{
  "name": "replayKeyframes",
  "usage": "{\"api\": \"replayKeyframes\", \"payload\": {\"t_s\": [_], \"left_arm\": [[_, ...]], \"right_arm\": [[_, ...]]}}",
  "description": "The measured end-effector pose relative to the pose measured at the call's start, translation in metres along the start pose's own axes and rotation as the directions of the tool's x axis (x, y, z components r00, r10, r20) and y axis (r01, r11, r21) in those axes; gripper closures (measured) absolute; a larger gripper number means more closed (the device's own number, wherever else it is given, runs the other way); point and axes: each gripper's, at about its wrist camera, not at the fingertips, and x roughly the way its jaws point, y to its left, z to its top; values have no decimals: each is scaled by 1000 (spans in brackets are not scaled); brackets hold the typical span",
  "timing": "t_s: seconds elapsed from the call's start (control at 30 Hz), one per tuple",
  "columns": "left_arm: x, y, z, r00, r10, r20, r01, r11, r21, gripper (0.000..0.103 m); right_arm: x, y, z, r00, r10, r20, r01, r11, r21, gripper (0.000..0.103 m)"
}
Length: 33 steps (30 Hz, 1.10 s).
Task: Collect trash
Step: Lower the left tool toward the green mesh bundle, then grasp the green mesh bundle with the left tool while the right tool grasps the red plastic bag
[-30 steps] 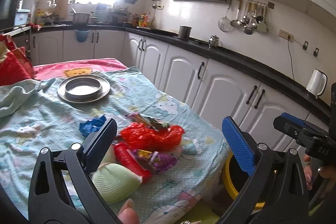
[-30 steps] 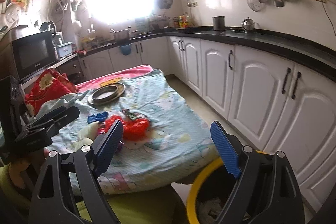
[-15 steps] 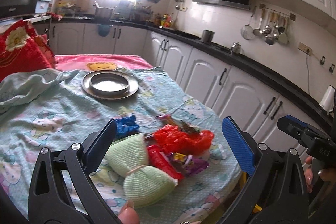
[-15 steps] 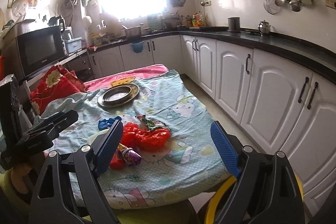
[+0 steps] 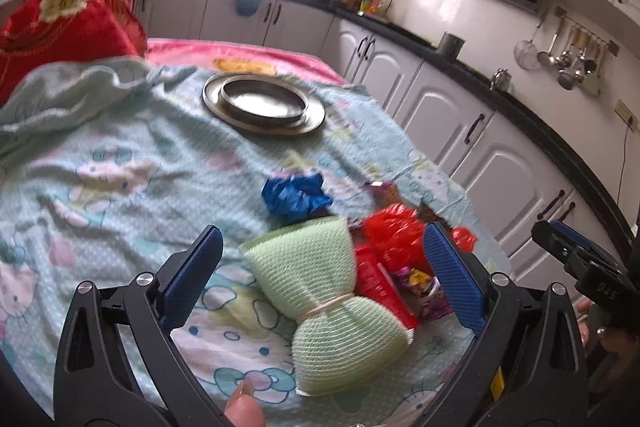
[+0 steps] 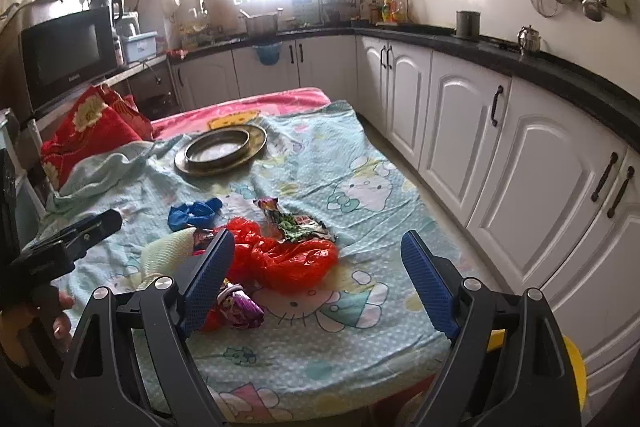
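Hovering over the cartoon-print cloth-covered counter (image 5: 120,163), the left claw (image 5: 320,267) gapes wide and empty, nearer the pale green mesh bundle tied at its waist (image 5: 328,303), whose long axis runs away between its jaws; the right claw (image 6: 316,279), equally wide, faces the crumpled red plastic bag (image 6: 292,259).

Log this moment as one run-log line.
phase: approaching trash | left gripper: open, over green mesh bundle | right gripper: open, over red plastic bag | held: nothing
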Motion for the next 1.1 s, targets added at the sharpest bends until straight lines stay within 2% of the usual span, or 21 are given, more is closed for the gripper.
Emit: {"api": "replayKeyframes", "payload": {"t_s": [0.3,0.5,0.63,0.7,0.9,1.0,1.07,1.1], "left_arm": [[24,7,-17,992,-40,-117,33,998,-59,11],[37,6,-26,982,-74,-172,57,993,-101,11],[44,5,-34,974,-98,-205,74,989,-125,11],[46,5,-37,971,-104,-216,76,988,-132,11],[48,7,-39,969,-110,-221,78,986,-148,14],[49,8,-38,969,-111,-223,78,985,-153,19],[49,8,-39,969,-109,-223,75,985,-155,23],[49,9,-39,969,-106,-223,72,985,-157,28]], "right_arm": [[50,-7,-6,996,-19,-84,21,1000,20,21],[72,-11,-12,990,5,-139,1,999,50,21],[85,-12,-17,984,37,-176,-25,997,70,26],[87,-12,-18,982,47,-182,-33,996,77,29],[99,-19,-25,965,145,-219,-109,980,168,44],[102,-21,-28,957,180,-227,-136,971,194,57],[102,-18,-29,952,201,-232,-156,968,198,72],[102,-17,-29,950,204,-235,-160,968,193,75]]}}
